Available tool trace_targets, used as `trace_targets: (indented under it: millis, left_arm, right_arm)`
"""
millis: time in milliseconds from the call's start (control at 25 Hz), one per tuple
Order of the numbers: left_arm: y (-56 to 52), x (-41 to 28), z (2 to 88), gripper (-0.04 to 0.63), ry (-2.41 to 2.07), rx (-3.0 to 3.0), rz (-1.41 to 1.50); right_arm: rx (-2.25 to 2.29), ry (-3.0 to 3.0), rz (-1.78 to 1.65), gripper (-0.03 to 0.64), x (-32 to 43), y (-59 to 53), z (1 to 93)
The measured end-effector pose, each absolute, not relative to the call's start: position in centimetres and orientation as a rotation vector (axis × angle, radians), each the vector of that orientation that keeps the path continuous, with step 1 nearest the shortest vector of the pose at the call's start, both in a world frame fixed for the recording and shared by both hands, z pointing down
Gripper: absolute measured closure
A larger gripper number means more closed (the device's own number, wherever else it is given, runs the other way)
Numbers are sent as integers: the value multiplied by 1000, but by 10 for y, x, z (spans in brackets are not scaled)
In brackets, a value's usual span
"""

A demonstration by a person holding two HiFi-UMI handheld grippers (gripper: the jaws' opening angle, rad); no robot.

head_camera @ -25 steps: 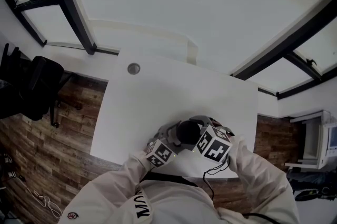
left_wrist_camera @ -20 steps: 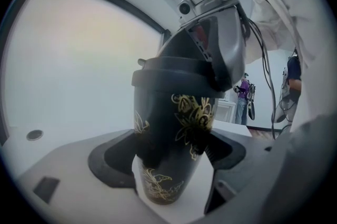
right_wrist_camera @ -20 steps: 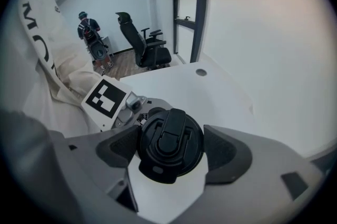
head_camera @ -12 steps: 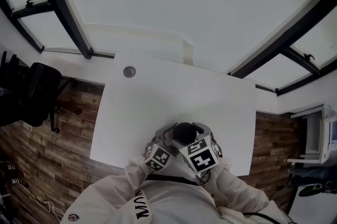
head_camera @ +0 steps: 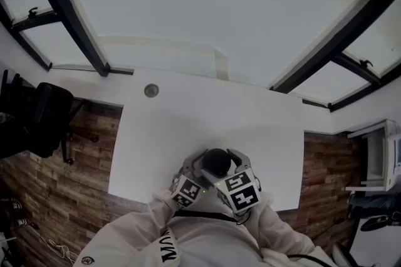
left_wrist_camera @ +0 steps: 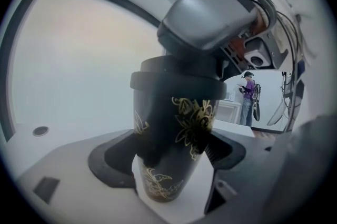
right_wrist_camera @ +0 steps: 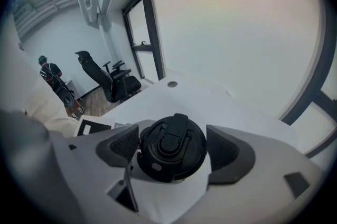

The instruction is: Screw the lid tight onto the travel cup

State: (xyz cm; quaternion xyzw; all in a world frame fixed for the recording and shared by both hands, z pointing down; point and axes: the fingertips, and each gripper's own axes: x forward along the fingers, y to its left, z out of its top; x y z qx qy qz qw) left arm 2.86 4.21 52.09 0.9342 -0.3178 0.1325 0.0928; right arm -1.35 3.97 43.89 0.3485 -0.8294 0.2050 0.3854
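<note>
A black travel cup point(left_wrist_camera: 174, 133) with a gold flower pattern stands on the white table point(head_camera: 188, 121), near its front edge. My left gripper point(left_wrist_camera: 169, 159) is shut on the cup's body, one pad on each side. The black flip-top lid point(right_wrist_camera: 171, 146) sits on the cup's mouth. My right gripper point(right_wrist_camera: 172, 148) comes down from above with both pads against the lid's rim. In the head view the lid point(head_camera: 217, 162) shows as a dark disc between the left gripper point(head_camera: 195, 170) and the right gripper point(head_camera: 233, 167).
A round cable hole point(head_camera: 151, 91) sits at the table's far left corner. A black office chair point(head_camera: 37, 115) stands on the wooden floor to the left. Dark-framed windows run behind the table. A person point(left_wrist_camera: 247, 98) stands far off in the room.
The right gripper's marker cube has swung from the right of the cup round toward my body, turning about the lid. The left gripper and cup have stayed in place.
</note>
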Motion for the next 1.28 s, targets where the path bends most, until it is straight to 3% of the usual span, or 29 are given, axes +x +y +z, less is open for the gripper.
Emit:
trace_targets:
  millis: [440, 920, 1280]
  left_arm:
    - [46, 33, 524, 190, -788, 2809, 442]
    - [43, 40, 517, 190, -504, 2885, 494]
    - [44, 33, 518, 190, -525, 2884, 509]
  right_arm:
    - [514, -2601, 251, 235, 8, 65, 424]
    - [114, -2751, 118, 209, 0, 54, 432]
    - [116, -2764, 33, 207, -14, 57, 436]
